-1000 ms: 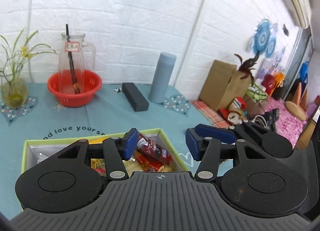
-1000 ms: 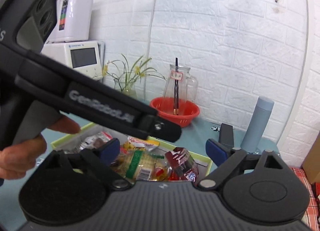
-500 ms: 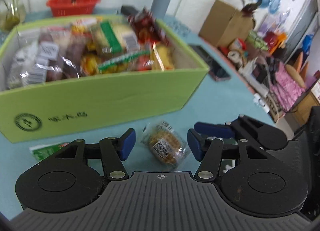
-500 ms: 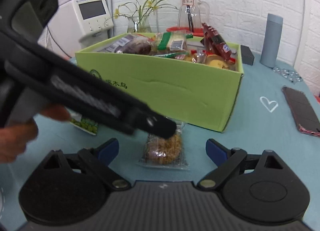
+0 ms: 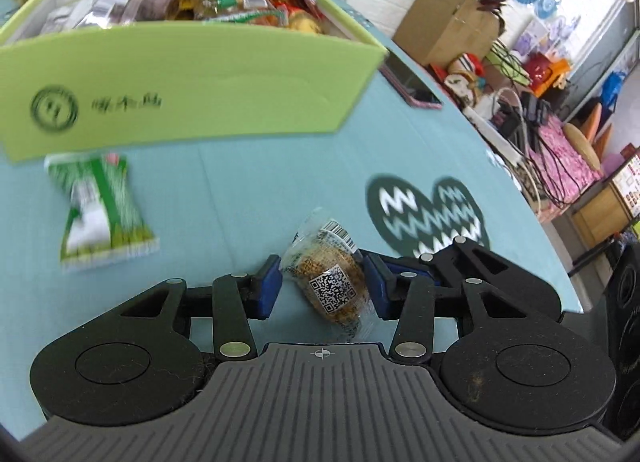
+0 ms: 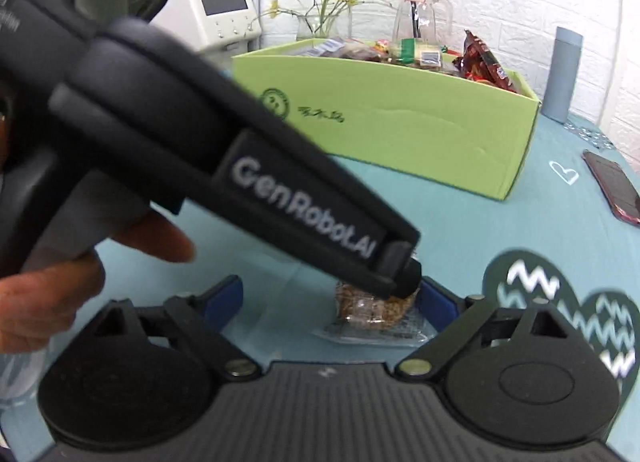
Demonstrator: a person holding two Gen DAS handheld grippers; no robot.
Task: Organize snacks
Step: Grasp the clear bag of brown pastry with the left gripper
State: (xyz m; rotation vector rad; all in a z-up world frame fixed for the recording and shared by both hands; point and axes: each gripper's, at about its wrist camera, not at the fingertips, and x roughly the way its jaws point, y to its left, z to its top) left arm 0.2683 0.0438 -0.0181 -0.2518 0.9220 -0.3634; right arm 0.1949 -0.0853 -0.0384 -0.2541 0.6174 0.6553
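Note:
A brown snack in a clear wrapper [image 5: 332, 282] lies on the teal tablecloth in front of the green box [image 5: 200, 90], which is full of several snack packets. My left gripper [image 5: 322, 282] is down at the table with this snack between its blue pads. Its jaws are closing; the right pad is against the snack and the left pad only meets the wrapper's edge. In the right wrist view the left gripper [image 6: 400, 274] crosses the picture and partly hides the snack [image 6: 372, 310]. My right gripper [image 6: 332, 296] straddles the same snack, wide and opening, without pressing on it.
A green snack packet [image 5: 100, 210] lies on the cloth left of the brown snack. A phone [image 6: 612, 190] rests right of the box [image 6: 400, 134]. A grey bottle [image 6: 566, 74], a glass pitcher [image 6: 420, 18] and a vase stand behind. A hand [image 6: 52, 294] holds the left tool.
Both grippers have come down from above the box to the table in front of it. The left jaws have narrowed around the brown snack.

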